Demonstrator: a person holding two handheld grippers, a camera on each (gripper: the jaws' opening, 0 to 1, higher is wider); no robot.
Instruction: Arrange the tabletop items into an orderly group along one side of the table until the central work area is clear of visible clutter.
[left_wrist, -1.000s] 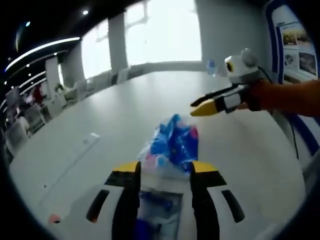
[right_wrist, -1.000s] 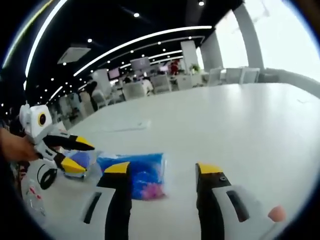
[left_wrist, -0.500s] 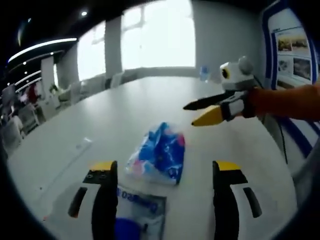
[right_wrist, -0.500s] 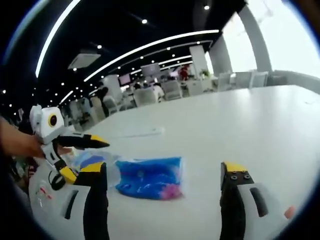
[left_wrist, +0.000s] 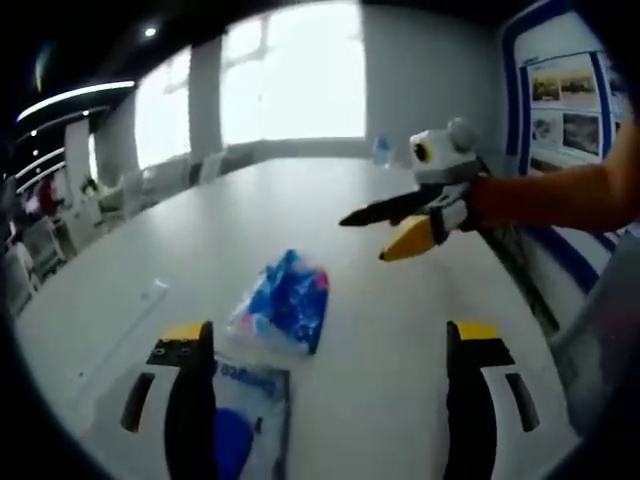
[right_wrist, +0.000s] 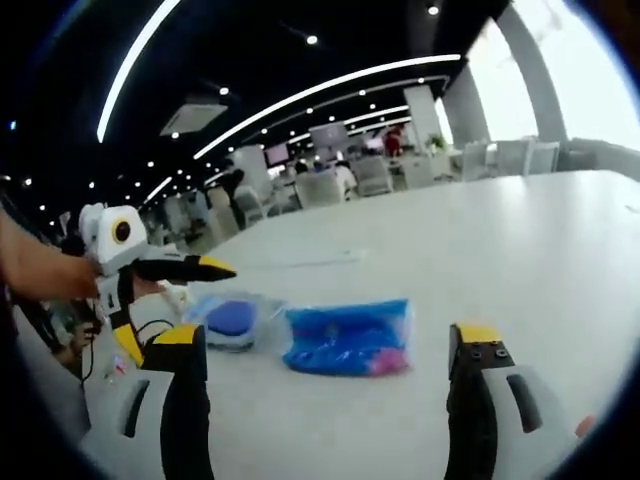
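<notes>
Left gripper (left_wrist: 330, 345): your jaws stand wide apart, released, nothing between them; both yellow-tipped jaws hang above the white table (left_wrist: 400, 300).
Clear packet (left_wrist: 240, 425): nearest item in the left gripper view, flat on the table just inside your left jaw, with a dark blue round shape and blue lettering showing through. In the right gripper view it lies at (right_wrist: 232, 320), left of the blue bag and touching or nearly touching it; I cannot tell which.
Blue bag (left_wrist: 283, 305): crinkled blue-and-white plastic with pink spots, lying just beyond the clear packet, ahead of your left jaw rather than between the two. In the right gripper view it sits at (right_wrist: 350, 338), between your right jaws in the picture but farther out on the table, not in contact with them.
Right gripper (right_wrist: 330, 340): jaws spread wide, released, holding nothing. From the left gripper view you see it at (left_wrist: 385, 228), held by an orange sleeve (left_wrist: 550, 195), in the air past the blue bag.
Paper strip (left_wrist: 150, 292): thin white piece flat on the table, off to the left, well apart from the bag.
Far end: chairs (right_wrist: 375, 175) along the table edge, bright windows (left_wrist: 300, 75) behind.
</notes>
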